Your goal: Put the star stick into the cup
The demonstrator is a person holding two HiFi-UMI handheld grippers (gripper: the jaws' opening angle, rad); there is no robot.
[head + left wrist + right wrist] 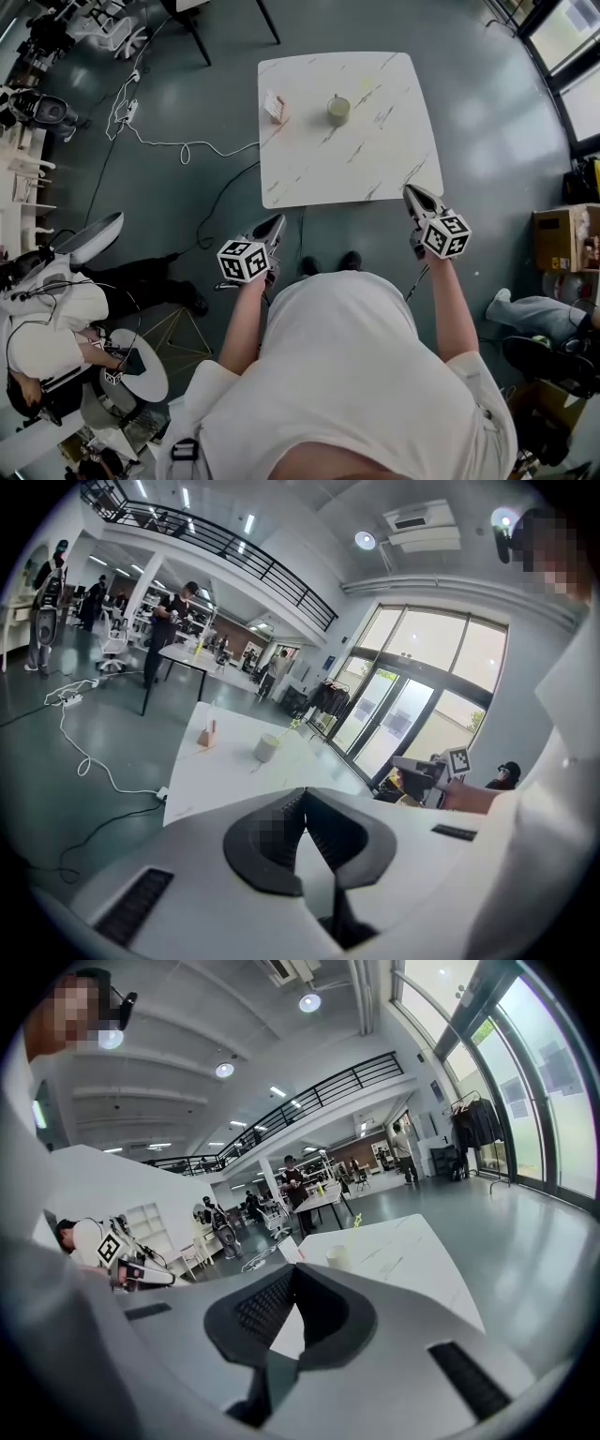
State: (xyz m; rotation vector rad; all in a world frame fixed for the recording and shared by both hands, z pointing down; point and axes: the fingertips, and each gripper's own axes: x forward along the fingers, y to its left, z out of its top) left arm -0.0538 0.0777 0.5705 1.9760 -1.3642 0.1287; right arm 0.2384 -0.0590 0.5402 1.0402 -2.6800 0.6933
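Note:
A pale cup (338, 110) stands near the middle of the white marble table (375, 159). It also shows in the left gripper view (267, 748) and the right gripper view (336, 1257). The thin yellow-green star stick (356, 1222) appears just beyond the cup (292, 727); whether it lies on the table or leans in the cup I cannot tell. My left gripper (277, 222) (303, 794) hovers off the table's near left corner, shut and empty. My right gripper (411, 192) (292, 1269) is by the near right corner, also shut and empty.
A small wooden block holding a card (275, 107) sits left of the cup. A white cable (178, 145) and a black cable (220, 202) run over the floor to the left. A seated person (56, 319) is at lower left, and a cardboard box (562, 239) at right.

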